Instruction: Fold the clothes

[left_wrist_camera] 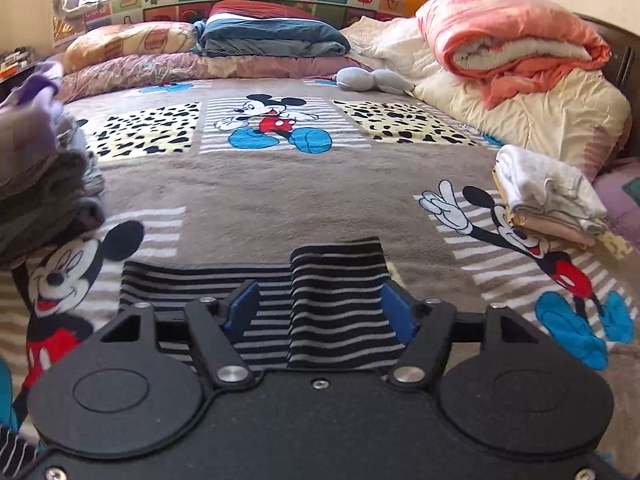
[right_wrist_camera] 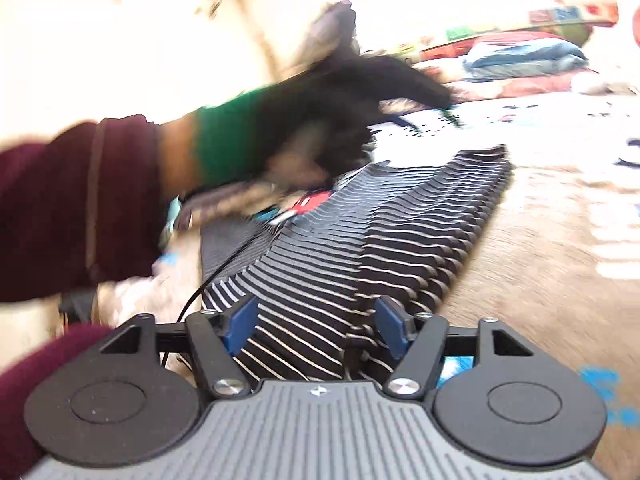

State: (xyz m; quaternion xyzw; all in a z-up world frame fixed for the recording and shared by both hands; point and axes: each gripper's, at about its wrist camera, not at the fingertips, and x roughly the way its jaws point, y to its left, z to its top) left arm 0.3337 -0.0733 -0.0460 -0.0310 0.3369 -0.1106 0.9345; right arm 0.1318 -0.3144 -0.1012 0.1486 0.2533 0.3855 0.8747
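A black garment with thin white stripes [left_wrist_camera: 336, 280] lies on the Mickey Mouse blanket [left_wrist_camera: 280, 192] at the near edge, with a folded-over flap standing up on its right part. My left gripper [left_wrist_camera: 320, 308] hovers over it, blue pads wide apart, the flap between them and not pressed. In the right wrist view the same striped garment [right_wrist_camera: 400, 220] stretches away as a long folded band. My right gripper [right_wrist_camera: 316, 322] is at its near end, jaws apart, with the cloth lying loose between the pads. A person's maroon sleeve [right_wrist_camera: 80, 200] and black-gloved hand [right_wrist_camera: 312, 120] cross above it, blurred.
A heap of grey and purple clothes [left_wrist_camera: 44, 184] sits at the left edge. A folded white and peach stack [left_wrist_camera: 552, 196] rests at the right. Behind lie an orange quilt [left_wrist_camera: 508, 40], folded blue bedding [left_wrist_camera: 272, 36] and a grey plush toy [left_wrist_camera: 372, 80].
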